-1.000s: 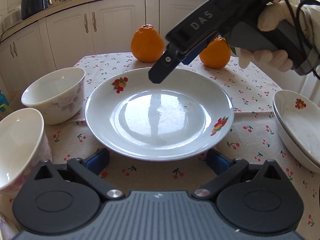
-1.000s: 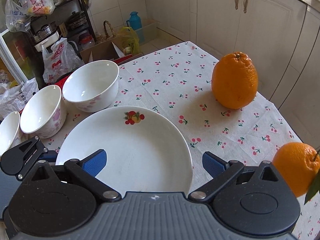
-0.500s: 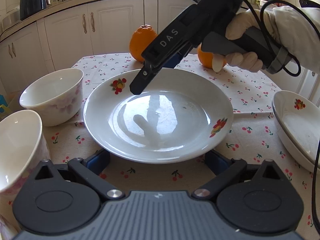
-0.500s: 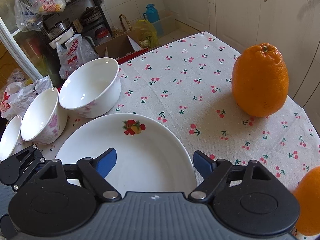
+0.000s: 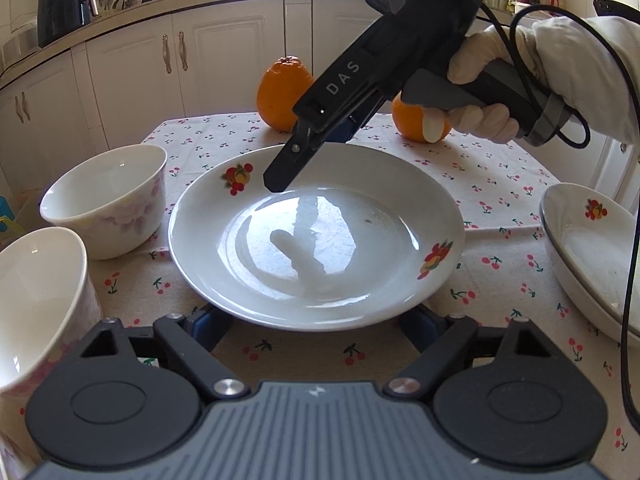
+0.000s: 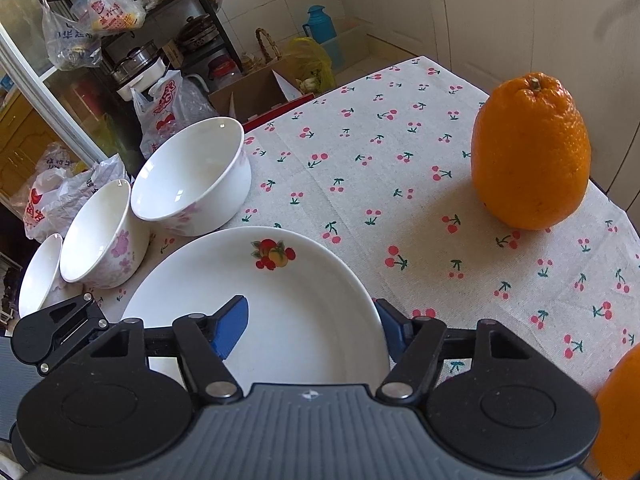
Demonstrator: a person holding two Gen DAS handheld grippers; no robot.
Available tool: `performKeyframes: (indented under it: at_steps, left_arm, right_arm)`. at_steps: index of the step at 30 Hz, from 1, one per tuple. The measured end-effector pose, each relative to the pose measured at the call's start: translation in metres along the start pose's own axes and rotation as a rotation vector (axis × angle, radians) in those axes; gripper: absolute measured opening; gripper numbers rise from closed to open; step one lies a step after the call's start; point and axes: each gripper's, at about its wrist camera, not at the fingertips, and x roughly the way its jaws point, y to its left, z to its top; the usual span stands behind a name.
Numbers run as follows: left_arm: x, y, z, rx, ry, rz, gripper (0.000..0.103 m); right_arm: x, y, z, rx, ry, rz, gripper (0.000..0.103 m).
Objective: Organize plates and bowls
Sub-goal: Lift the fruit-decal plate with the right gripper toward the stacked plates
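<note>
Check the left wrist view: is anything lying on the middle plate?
No, the plate is bare; only the right gripper hangs over it.

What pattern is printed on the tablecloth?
The tablecloth is off-white with small red cherries on green stems, clearest in the right wrist view.

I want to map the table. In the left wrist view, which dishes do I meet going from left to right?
Nearest bowl → second bowl → big fruit-print plate → stacked plates at the right edge.
</note>
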Motion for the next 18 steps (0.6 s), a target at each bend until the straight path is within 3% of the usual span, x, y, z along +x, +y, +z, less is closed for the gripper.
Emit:
performKeyframes:
  at_steps: [18]
  left_arm:
    - [-0.026,-0.011,-0.004,0.087,0.018,-0.07,0.085]
  right_arm:
    - [-0.03,0.015,-0.031,0.033,0.022,0.021,0.074]
